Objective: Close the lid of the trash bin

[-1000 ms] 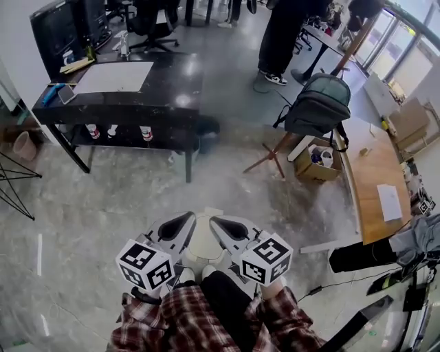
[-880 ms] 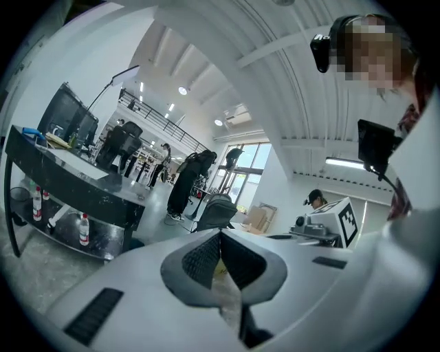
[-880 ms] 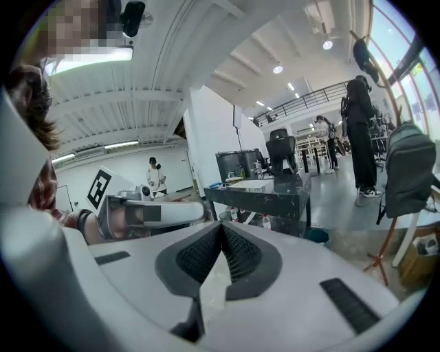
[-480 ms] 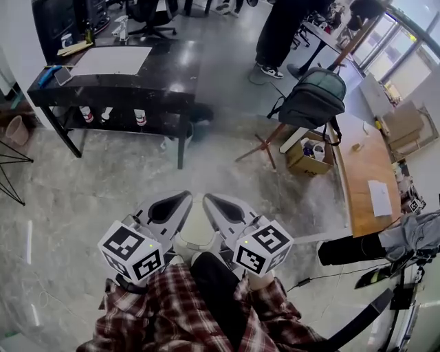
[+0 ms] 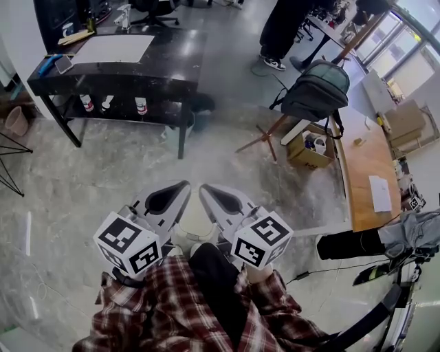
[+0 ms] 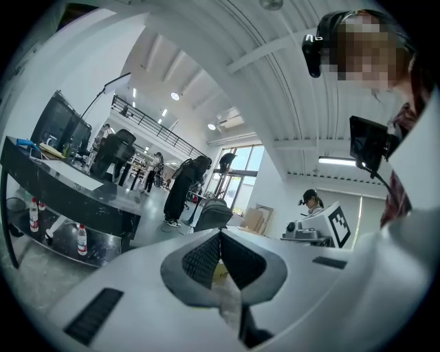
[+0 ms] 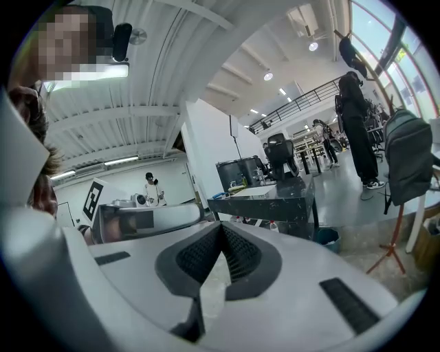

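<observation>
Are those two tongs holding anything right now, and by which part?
Nothing is held. The left tongs and the right tongs are both closed tip to tip with nothing between.

The head view looks steeply down at the grey marble floor [image 5: 75, 199]; both gripper views sit low, tilted upward, and share the long glossy black desk [image 5: 165, 65].

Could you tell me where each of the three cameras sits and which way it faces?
Head view: on the person's head, facing steeply down at the floor; plaid sleeves, left tool and right tool show.
Left gripper view: on the left tool, facing forward, tilted toward the ceiling; its shut jaws, the right tool, the person's head show.
Right gripper view: on the right tool, tilted likewise; its shut jaws, the left tool, the person's head show.
Shared by all: black desk, backpack.
</observation>
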Tool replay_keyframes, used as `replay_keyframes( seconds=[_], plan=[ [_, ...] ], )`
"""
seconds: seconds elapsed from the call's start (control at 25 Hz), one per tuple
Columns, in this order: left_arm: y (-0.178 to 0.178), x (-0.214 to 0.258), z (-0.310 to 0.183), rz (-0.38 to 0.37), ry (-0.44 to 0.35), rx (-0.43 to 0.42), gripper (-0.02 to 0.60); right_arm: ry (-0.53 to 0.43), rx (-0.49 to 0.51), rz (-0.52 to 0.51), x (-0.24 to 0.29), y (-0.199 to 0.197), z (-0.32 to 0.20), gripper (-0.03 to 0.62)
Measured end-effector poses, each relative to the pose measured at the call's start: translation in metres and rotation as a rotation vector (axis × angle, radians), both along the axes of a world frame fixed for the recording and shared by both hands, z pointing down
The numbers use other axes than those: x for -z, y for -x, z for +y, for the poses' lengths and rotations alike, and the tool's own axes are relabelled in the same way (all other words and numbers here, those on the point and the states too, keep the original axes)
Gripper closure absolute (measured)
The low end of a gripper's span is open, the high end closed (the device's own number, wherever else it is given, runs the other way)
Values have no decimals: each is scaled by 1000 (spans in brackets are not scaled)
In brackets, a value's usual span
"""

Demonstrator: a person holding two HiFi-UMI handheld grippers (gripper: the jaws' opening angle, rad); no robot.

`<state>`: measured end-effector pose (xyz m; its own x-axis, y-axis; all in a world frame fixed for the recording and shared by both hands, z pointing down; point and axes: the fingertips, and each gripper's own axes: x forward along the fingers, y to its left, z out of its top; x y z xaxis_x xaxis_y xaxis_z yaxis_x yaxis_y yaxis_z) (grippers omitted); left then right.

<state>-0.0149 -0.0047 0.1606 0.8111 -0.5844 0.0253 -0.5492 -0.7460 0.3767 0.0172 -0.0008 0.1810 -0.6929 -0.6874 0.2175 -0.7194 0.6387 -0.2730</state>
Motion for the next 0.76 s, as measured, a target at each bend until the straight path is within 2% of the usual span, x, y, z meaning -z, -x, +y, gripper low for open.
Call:
replay_keyframes(
  seconds=[0.76],
  plan=[
    [-1, -10, 22, -18, 2, -6, 569, 16, 34, -23, -12, 7, 27, 582]
  ],
)
